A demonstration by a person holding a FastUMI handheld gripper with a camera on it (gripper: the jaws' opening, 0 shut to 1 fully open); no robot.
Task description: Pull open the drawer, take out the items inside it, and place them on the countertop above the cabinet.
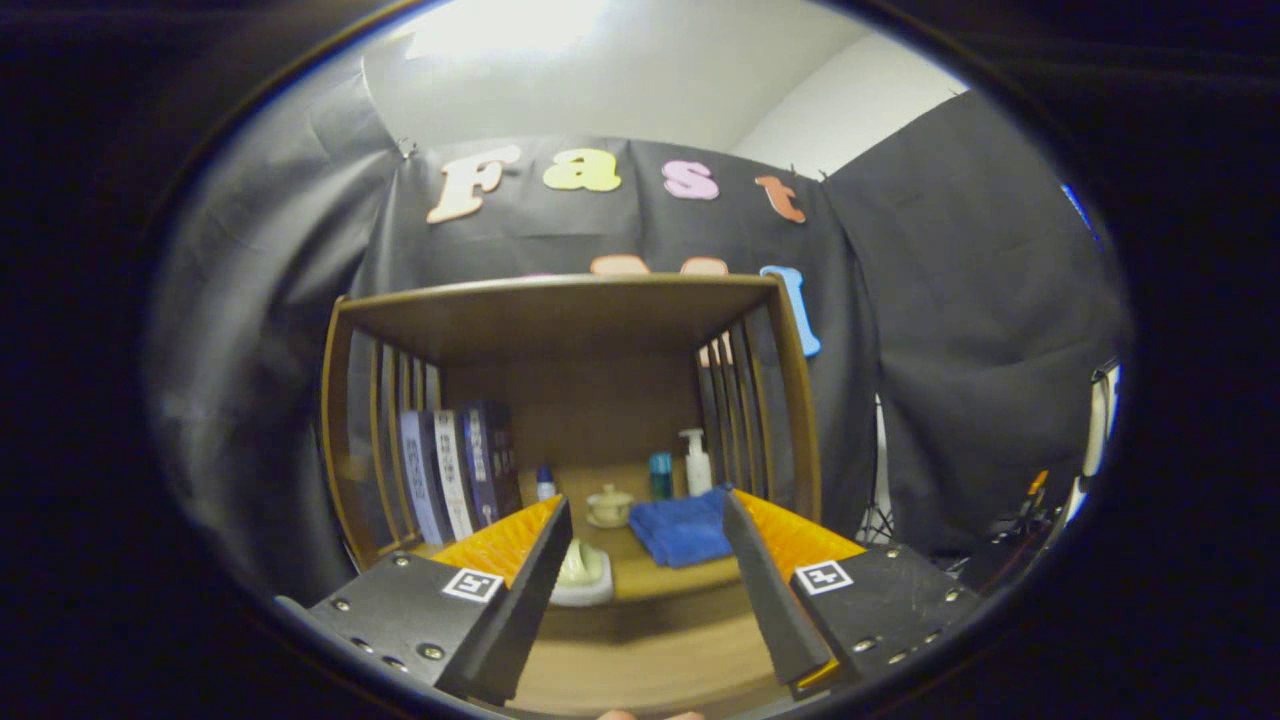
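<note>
The jaws [645, 520] stand wide apart, gripping nothing. Ahead sits the wooden cabinet [570, 310], its countertop [690, 575] carrying a blue cloth [685, 530] and a lidded cup [609, 505]; I cannot make out the drawer

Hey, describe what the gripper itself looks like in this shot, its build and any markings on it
The gripper has two long wedge-shaped fingers that taper toward the tips, with ridged, ribbed panels along their upper faces. Each finger mounts on a flat black block studded with silver screws. Each block carries a small white square tag with a black pattern. The fingers stand apart, open.
</note>
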